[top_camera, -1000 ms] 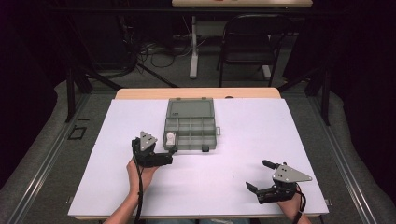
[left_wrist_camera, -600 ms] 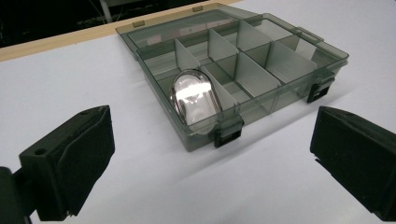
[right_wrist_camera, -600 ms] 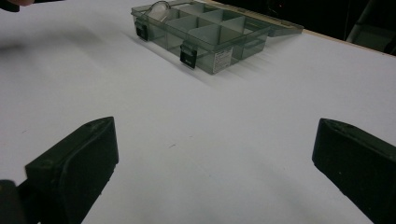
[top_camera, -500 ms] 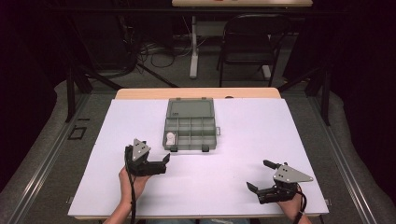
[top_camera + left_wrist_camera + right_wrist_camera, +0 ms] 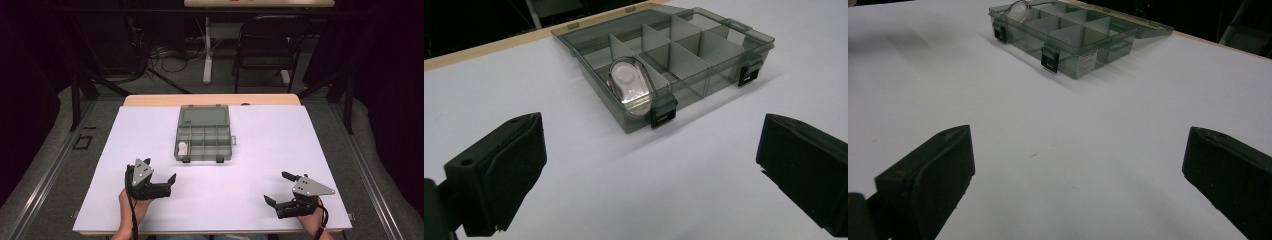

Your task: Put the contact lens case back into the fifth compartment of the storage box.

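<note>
A grey see-through compartment box (image 5: 202, 118) lies open at the middle of the white table, its lid folded back. A clear oval case with a white part (image 5: 183, 148) leans in the front-left compartment, and it is also plain in the left gripper view (image 5: 628, 85). My left gripper (image 5: 160, 172) sits near the table's front left, open and empty, pointing at the box (image 5: 694, 95). At the front right, my right gripper (image 5: 276, 187) is open and empty too. Its view has the box (image 5: 1083, 62) far ahead, with the oval case (image 5: 1018, 10) at the box's far end.
The white sheet (image 5: 260, 145) covers the table, with a wooden strip (image 5: 210, 100) along the far edge. A folding chair (image 5: 265, 45) and cables (image 5: 165, 55) stand on the floor beyond. Bare sheet lies between both grippers and the box.
My left gripper has drawn back from the box toward the front left of the table, staying open. The right gripper has not moved.
</note>
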Tool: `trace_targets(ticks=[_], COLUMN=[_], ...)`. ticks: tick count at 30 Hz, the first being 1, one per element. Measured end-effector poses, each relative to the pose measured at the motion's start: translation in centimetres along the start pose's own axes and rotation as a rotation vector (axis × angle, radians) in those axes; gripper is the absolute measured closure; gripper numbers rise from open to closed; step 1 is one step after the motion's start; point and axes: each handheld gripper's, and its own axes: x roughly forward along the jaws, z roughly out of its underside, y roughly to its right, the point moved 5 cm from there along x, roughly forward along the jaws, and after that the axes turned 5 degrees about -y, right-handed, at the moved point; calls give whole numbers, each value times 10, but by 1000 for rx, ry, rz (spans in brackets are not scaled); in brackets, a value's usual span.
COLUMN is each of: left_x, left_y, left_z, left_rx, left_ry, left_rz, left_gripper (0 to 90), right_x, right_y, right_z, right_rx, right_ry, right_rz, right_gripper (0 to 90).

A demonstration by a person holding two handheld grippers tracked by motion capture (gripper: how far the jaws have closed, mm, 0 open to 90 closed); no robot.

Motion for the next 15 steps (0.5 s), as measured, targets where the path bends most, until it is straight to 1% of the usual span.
trace_targets(ticks=[4, 9, 12, 15], left_x=[-5, -11, -14, -16], left_y=[-1, 0, 0, 0], left_z=[5, 12, 17, 21], left_rx=[6, 8, 18, 18], left_ry=[3, 18, 15, 16], left_rz=[-3, 0, -2, -3], left_gripper=[0, 0, 0, 0], right_x=[0, 0, 0, 0], right_y=[0, 0, 0, 0], right_z=[0, 1, 1, 1], right_rx=[1, 1, 2, 1], right_ry=[-1, -2, -3, -2], right_rz=[0, 0, 0, 1], right_gripper=[1, 1, 1, 1])
